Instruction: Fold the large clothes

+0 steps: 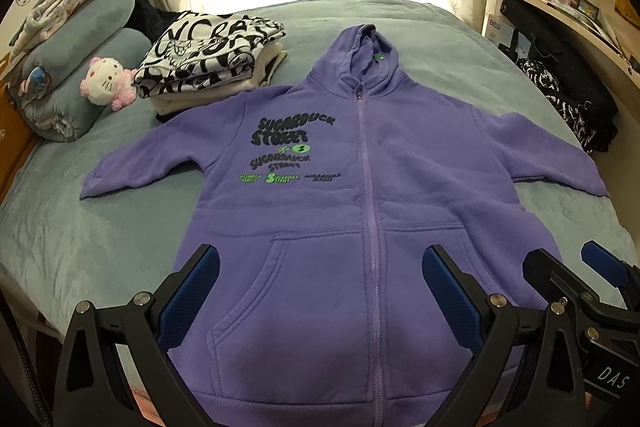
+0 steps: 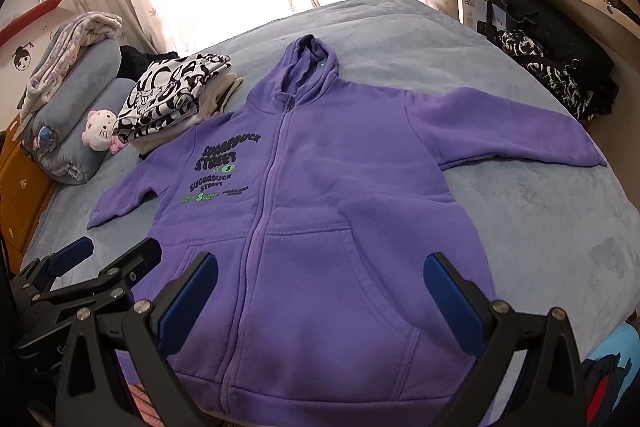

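Hoodie: we saw the purple hoodie [image 1: 372, 195] spread flat, zipped, centre frame on the bed [image 1: 100, 235].
Left gripper [image 1: 320, 291]: fingers wide, holding nothing.
Right gripper [image 2: 322, 291]: fingers wide, seemingly just above the hem.
Folded clothes [image 1: 208, 59]: upper left.

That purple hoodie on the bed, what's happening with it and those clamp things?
A person holds two handheld grippers over a purple zip-up hooded sweatshirt that lies spread flat, front up and zipped, sleeves out, on a grey-blue bed. The left gripper and right gripper both hang open near its hem, gripping nothing. No fold has been made yet. A stack of folded clothes sits beside it.
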A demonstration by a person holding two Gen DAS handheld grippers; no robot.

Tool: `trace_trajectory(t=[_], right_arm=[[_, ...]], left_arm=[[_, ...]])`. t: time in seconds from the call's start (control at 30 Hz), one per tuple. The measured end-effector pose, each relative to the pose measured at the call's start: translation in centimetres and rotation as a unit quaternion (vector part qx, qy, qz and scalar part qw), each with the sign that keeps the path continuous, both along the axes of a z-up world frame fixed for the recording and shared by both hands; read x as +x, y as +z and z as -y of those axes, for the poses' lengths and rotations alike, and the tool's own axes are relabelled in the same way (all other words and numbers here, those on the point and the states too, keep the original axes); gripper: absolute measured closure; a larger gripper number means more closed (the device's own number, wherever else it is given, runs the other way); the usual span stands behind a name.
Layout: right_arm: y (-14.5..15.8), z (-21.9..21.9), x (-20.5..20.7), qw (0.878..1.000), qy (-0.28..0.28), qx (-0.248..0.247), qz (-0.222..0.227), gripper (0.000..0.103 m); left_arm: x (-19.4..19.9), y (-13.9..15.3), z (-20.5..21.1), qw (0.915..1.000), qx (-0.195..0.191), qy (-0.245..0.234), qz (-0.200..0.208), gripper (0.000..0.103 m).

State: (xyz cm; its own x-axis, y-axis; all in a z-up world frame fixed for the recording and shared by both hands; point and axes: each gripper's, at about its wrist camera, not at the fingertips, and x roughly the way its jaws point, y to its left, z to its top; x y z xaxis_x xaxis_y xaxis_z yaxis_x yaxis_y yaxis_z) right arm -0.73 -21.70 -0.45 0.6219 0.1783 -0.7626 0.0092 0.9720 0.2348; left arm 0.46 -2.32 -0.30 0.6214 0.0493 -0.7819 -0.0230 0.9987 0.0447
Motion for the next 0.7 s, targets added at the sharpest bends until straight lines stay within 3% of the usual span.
trace_trajectory(t=[0.27, 0.47, 0.7], right_arm=[[1.0, 1.6, 1.2, 1.000, -0.007, -0.002, 0.016, 0.000], [2.2, 3.0, 2.2, 0.999, -0.014, -0.014, 0.035, 0.000], [4.0, 5.0, 3.6, 0.996, -0.032, -0.041, 0.066, 0.000]], left_arm=[[1.8, 0.8, 1.5, 0.9998, -0.011, -0.015, 0.002, 0.003], [3.2, 2.2, 3.4, 0.9991, 0.002, -0.032, 0.025, 0.003], [5.8, 3.2, 5.8, 0.9971, -0.011, -0.060, 0.044, 0.003]])
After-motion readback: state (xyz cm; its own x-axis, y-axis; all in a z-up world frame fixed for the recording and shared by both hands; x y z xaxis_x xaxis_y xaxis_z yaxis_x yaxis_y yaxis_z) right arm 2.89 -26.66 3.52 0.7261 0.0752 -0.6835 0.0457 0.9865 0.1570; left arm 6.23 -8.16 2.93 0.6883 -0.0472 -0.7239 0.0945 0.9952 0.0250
